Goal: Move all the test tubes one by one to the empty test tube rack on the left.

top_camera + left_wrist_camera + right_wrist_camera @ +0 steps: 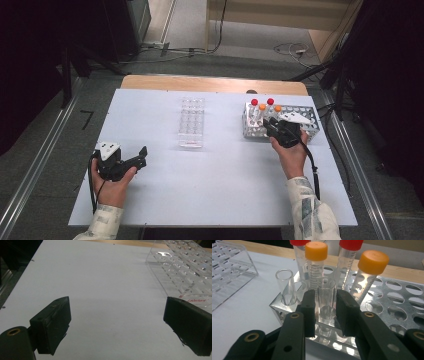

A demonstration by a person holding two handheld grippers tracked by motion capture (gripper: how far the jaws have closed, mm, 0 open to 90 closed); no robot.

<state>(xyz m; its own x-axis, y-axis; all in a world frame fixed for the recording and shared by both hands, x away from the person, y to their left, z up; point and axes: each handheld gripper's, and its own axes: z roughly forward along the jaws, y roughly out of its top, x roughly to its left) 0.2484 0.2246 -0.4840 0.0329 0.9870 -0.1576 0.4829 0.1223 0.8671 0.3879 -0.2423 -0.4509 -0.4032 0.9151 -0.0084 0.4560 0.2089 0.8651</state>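
Note:
A metal rack (pixel 311 126) at the table's right holds two red-capped tubes (pixel 254 103) and two orange-capped tubes (pixel 262 107). In the right gripper view, two uncapped clear tubes stand in the front row of the metal rack (pixel 397 297). My right gripper (pixel 325 312) has its jaws closed against the sides of one uncapped tube (pixel 326 297), which still sits in its hole. The other uncapped tube (pixel 285 286) stands to its left. In the high view, my right gripper (pixel 270 125) is at the rack's front left. My left gripper (pixel 141 156) rests open on the table's left, with nothing between its jaws (pixel 116 325).
An empty clear acrylic rack (pixel 192 122) lies flat at the table's middle; its corner (pixel 185 270) is ahead and right of my left gripper. White table surface (pixel 215 175) spreads between both hands. A wooden strip (pixel 210 84) runs along the far edge.

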